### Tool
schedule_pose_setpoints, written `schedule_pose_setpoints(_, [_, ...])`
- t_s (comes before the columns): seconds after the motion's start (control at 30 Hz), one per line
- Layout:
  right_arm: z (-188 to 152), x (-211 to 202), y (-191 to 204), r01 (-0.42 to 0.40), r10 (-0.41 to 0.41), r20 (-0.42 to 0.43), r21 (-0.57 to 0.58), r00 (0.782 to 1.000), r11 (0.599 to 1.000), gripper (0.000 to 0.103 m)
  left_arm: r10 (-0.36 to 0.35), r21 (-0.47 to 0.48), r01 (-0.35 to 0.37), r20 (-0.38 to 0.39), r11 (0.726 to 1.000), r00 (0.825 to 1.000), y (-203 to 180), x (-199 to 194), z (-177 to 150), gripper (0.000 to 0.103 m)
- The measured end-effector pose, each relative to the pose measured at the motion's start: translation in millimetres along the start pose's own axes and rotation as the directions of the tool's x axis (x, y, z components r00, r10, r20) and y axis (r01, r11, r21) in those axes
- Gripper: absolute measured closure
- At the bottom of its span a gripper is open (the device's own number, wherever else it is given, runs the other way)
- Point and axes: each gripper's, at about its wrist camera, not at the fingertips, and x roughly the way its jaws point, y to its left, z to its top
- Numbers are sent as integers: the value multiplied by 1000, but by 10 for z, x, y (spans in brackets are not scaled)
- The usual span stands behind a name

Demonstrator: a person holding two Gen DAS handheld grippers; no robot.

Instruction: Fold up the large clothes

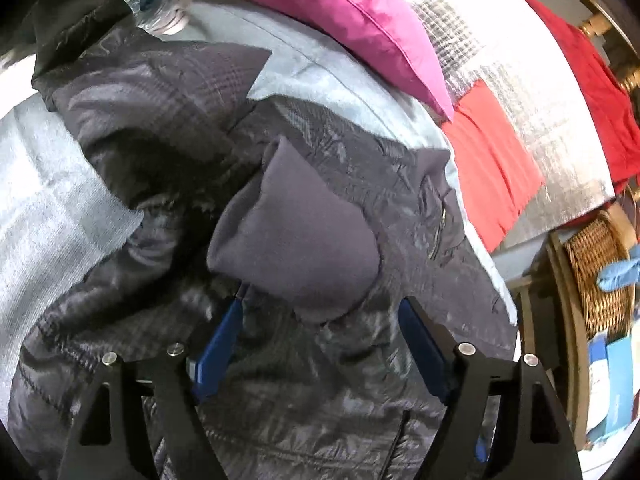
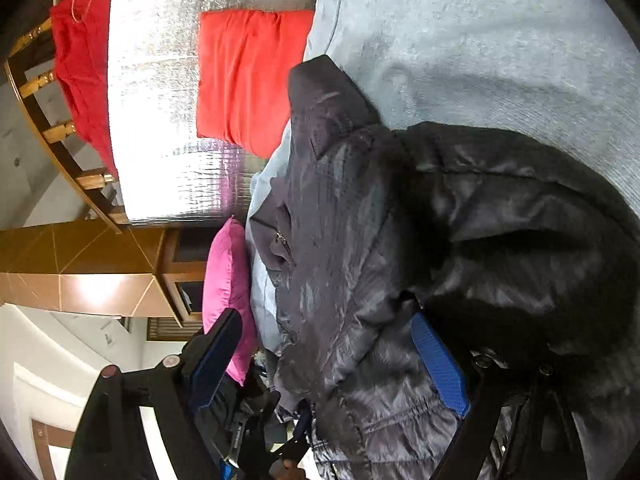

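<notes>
Left wrist view: bed (image 1: pixel 48 184) under a pale blue-grey cover fills most of the frame. On it lies the dark quilted jacket (image 1: pixel 168 120), crumpled, partly laid over itself, with its smooth matte collar or hood panel (image 1: pixel 296 240) bulging up in the middle. Beyond the jacket: magenta pillow (image 1: pixel 340 12), silver foil-like mat (image 1: pixel 500 60), red cushion (image 1: pixel 492 168), a further red cloth (image 1: pixel 580 72). Wicker basket (image 1: pixel 596 276) off the bed's edge at right, a blue-gloved hand (image 1: pixel 620 274) near it.

Left gripper (image 1: pixel 320 308): jaws spread, hovering just short of the matte panel; nothing is pinched between the blue pads.

Right wrist view (camera rolled on its side): same jacket (image 2: pixel 400 260) heaped in the foreground. Right gripper (image 2: pixel 324 320): jaws wide. A quilted fold bulges into the gap and lies against the right-hand pad (image 2: pixel 440 364), but the other pad (image 2: pixel 216 356) stands free, so no grip.

Judgement: the step is between grasps, garment loose and neither gripper holding it. Fold is barely begun; shape is untidy.

Next move probably calls for each gripper to take an edge or hem, well apart, and draw the jacket flat before doubling it over. Slick padded fabric may slide out of a shallow pinch.
</notes>
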Motion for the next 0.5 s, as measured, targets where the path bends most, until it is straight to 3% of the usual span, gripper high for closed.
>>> schedule_pose_setpoints(0.13, [15, 26, 49, 15, -14, 15, -21, 1000, 1000, 15, 48, -24, -48, -7, 999, 999, -58, 116, 138, 18])
schedule_pose_setpoints(0.17, [30, 36, 51, 25, -24, 25, -25, 999, 999, 19, 68, -34, -68, -23, 997, 997, -40, 177, 154, 27])
schedule_pose_setpoints(0.2, [39, 28, 46, 32, -31, 30, -31, 999, 999, 25, 77, -49, -78, -28, 996, 997, -7, 219, 161, 40])
schedule_pose_setpoints(0.23, [64, 42, 37, 49, -48, 36, -31, 998, 998, 28, 93, -61, -96, -45, 994, 995, 26, 262, 167, 75])
schedule_pose_setpoints(0.27, [81, 53, 24, 61, -60, 38, -29, 997, 998, 42, 125, -55, -129, -60, 990, 990, 42, 280, 182, 92])
schedule_pose_setpoints(0.3, [105, 73, 26, 83, -82, 37, -34, 996, 996, 69, 114, -51, -117, -53, 992, 992, 43, 253, 200, 92])
schedule_pose_setpoints(0.33, [140, 80, 48, 136, -135, 36, -48, 990, 990, 76, 99, -30, -100, -29, 995, 995, 16, 190, 201, 92])
schedule_pose_setpoints(0.4, [175, 9, 144, 157, -151, 65, -89, 986, 984, 87, 40, 59, -43, 45, 997, 998, -115, 2, 192, 92])
schedule_pose_setpoints(0.43, [177, -66, 264, 155, -142, 92, -149, 986, 977, 88, 5, 85, -10, 60, 996, 998, -146, -40, 168, 92])
schedule_pose_setpoints(0.5, [129, -241, 481, 188, -136, 191, -286, 972, 940, 88, 26, 124, -30, 31, 992, 999, -170, 82, 75, 92])
